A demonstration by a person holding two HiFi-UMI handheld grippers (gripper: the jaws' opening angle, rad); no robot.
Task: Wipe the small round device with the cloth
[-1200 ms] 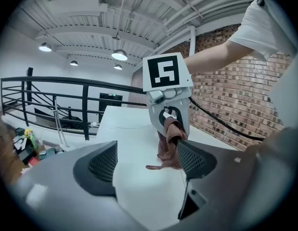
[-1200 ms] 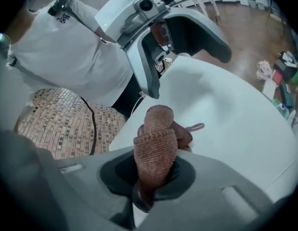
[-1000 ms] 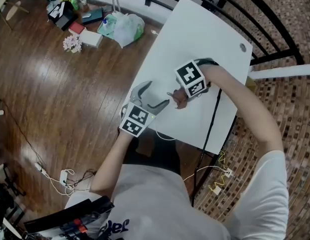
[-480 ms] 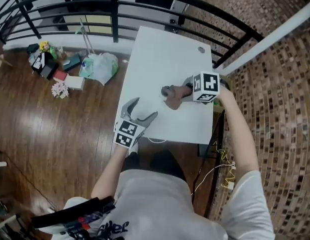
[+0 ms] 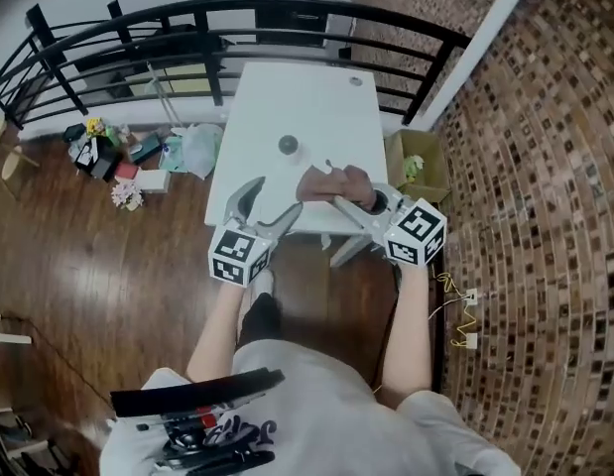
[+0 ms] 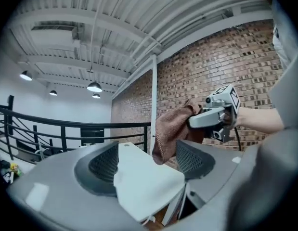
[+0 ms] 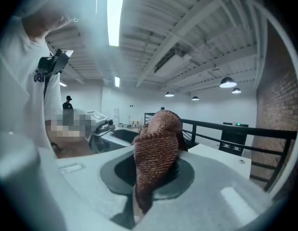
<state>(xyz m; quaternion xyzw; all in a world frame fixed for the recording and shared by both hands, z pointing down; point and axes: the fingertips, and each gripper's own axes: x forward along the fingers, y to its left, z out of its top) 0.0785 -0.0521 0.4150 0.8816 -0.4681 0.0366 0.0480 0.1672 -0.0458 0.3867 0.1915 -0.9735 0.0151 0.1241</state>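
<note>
1. Head view: the small round device [image 5: 289, 146] sits on the white table [image 5: 307, 97], a little left of the tabletop's middle, with bare tabletop all around it.
2. The brown cloth [image 5: 329, 182] hangs above the near part of the table, right of the device and apart from it. No wiping contact shows yet.
3. The right gripper [image 5: 338, 197] comes in over the table's near edge. Its own view shows the jaws clamped on a bunched fold of the cloth, with the rest drooping free.
4. The left gripper [image 5: 279, 196] hovers over the table's near left part. Its jaws have just been closing a little but stand apart, with only tabletop seen between them.
5. The cloth looks like a soft, light, looped weave. It sags wherever it isn't pinched, so it should drape over the device rather than push it. The hold at the bunched fold looks sound, and the loose end is probably the part to drag across.
6. The device looks small, smooth and rigid, and is probably light. On this slick tabletop it may well skate away under a wipe.
7. A sensible hold would be the left jaws around its rim from both sides, low against the tabletop, leaving its top free for the cloth.
</note>
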